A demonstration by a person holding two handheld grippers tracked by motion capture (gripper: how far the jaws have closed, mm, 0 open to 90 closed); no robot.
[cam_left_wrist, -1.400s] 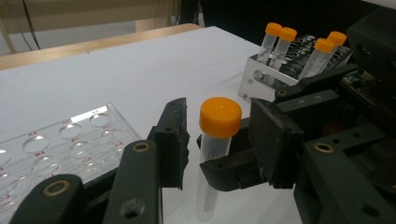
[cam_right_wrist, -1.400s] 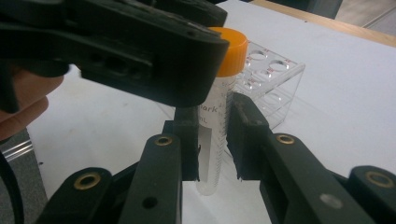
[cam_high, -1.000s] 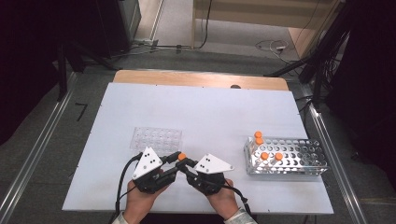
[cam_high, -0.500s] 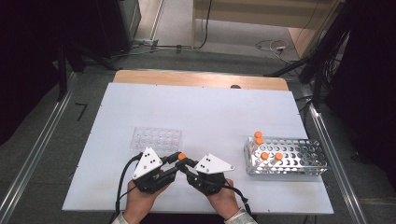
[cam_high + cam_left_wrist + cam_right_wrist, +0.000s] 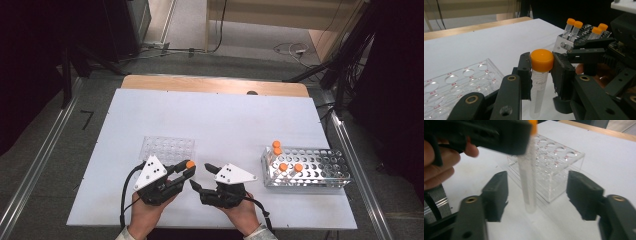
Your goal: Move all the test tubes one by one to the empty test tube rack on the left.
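A clear tube with an orange cap (image 5: 539,85) stands upright just above the white table. My left gripper (image 5: 541,72) is shut on it right under the cap. In the high view this left gripper (image 5: 189,167) sits near the table's front edge with the orange cap (image 5: 190,164) at its tips. My right gripper (image 5: 200,175) faces it from the right. Its jaws have just been opening. In the right gripper view the tube (image 5: 527,182) hangs between the jaws of my right gripper (image 5: 540,192), and neither pad touches it.
A clear plastic rack (image 5: 167,149) with empty wells lies just beyond the left gripper. A metal rack (image 5: 310,167) holding several orange-capped tubes stands at the right. A wooden strip (image 5: 215,85) borders the table's far edge.
The right gripper's jaws have spread apart and let go of the tube's lower part. The left gripper keeps its hold, and both hands have stayed in place.
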